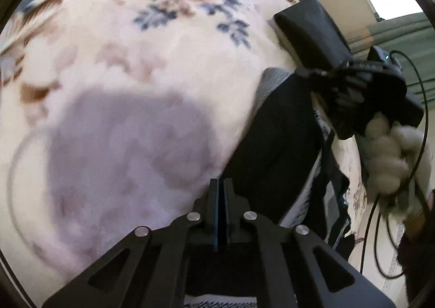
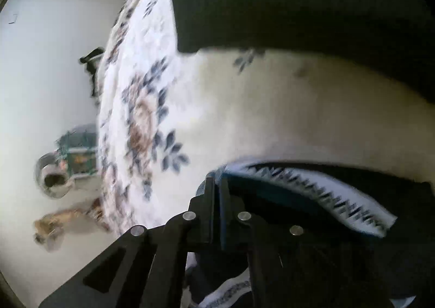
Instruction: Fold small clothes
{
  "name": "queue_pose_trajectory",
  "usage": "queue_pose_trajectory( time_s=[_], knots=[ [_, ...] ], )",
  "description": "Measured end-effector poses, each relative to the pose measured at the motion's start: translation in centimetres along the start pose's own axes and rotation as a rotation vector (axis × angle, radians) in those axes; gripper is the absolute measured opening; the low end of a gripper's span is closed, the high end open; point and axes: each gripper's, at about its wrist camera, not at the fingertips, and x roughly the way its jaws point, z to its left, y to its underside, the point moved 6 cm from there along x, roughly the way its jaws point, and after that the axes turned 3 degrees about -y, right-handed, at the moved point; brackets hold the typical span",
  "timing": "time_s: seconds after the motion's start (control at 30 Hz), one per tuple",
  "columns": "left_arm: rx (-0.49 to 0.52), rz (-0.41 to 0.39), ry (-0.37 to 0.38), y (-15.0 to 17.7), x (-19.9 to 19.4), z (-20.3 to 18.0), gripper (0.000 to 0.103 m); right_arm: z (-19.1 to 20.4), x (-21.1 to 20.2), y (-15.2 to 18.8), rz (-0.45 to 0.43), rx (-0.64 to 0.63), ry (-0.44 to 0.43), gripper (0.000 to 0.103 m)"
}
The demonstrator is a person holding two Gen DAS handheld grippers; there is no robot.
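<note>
A: Garment (image 1: 274, 144) is seen stretched between the two grippers, dark cloth with a white zigzag-patterned band, held above the floral blanket (image 1: 163, 44)

B: And the left gripper (image 1: 221, 199)?

A: Its fingers are pressed together with almost no gap, and dark fabric seems to be pinched there. The cloth is run from that pinch up and away to the right gripper (image 1: 339, 76), seen beyond it with a gloved hand (image 1: 386, 155) behind

B: From the right wrist view?

A: The right gripper (image 2: 217, 193) is closed tight too, clamped on the patterned hem (image 2: 312, 188). So the long axis is judged to lie from one pinch to the other, neither arm clearly nearer

B: The surface?

A: A soft, plush blanket beneath the garment, blurred by motion. A second dark folded piece (image 2: 285, 0) is laid on the blanket beyond the hem. Pale floor (image 2: 49, 68) and clutter are made out past the blanket's edge
</note>
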Motion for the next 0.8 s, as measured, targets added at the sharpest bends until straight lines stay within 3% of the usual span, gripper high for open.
queue_pose_trajectory(
  time_s=[0.13, 0.2, 0.3, 0.33, 0.37, 0.4, 0.43, 0.57, 0.7, 0.73, 0.77, 0.8],
  knots=[
    [-0.02, 0.01, -0.007, 0.0, -0.5, 0.7, 0.001, 0.1, 0.2, -0.4, 0.003, -0.018, 0.043, 0.002],
    [-0.024, 0.014, -0.036, -0.3, -1.5, 0.8, 0.002, -0.1, 0.0, -0.2, 0.066, 0.01, 0.029, 0.004],
    [-0.004, 0.017, -0.066, -0.2, -3.6, 0.4, 0.009, -1.4, -4.1, 0.8, 0.081, 0.01, 0.028, 0.02],
    [-0.002, 0.012, -0.058, 0.1, -4.4, 0.2, 0.023, -2.1, -6.1, 1.5, 0.072, -0.007, 0.055, 0.039],
    [-0.009, 0.001, -0.034, 0.5, -5.4, -0.2, 0.05, -2.8, -7.5, 2.3, 0.068, -0.013, 0.072, 0.053],
    [-0.021, -0.009, -0.027, 0.9, -6.0, -0.4, 0.062, -4.0, -9.2, 3.2, 0.069, -0.023, 0.099, 0.056],
    [-0.042, -0.021, -0.009, 1.4, -6.5, -0.7, 0.068, -5.3, -10.6, 4.1, 0.076, -0.025, 0.131, 0.056],
    [-0.165, 0.046, 0.116, 4.3, -4.8, -2.7, 0.068, -11.4, -13.8, 8.5, 0.144, -0.025, 0.269, 0.056],
    [-0.213, 0.095, 0.147, 5.3, -0.6, -5.1, 0.065, -13.8, -13.0, 10.7, 0.171, -0.036, 0.287, 0.056],
    [-0.205, 0.099, 0.123, 5.4, 0.2, -5.5, 0.059, -14.1, -12.6, 10.9, 0.174, -0.05, 0.297, 0.056],
    [-0.189, 0.105, 0.094, 5.4, 1.3, -5.9, 0.024, -14.2, -11.9, 11.3, 0.18, -0.07, 0.287, 0.056],
    [-0.178, 0.116, 0.059, 5.4, 1.9, -6.0, 0.005, -14.4, -11.6, 11.5, 0.182, -0.079, 0.288, 0.056]
  ],
)
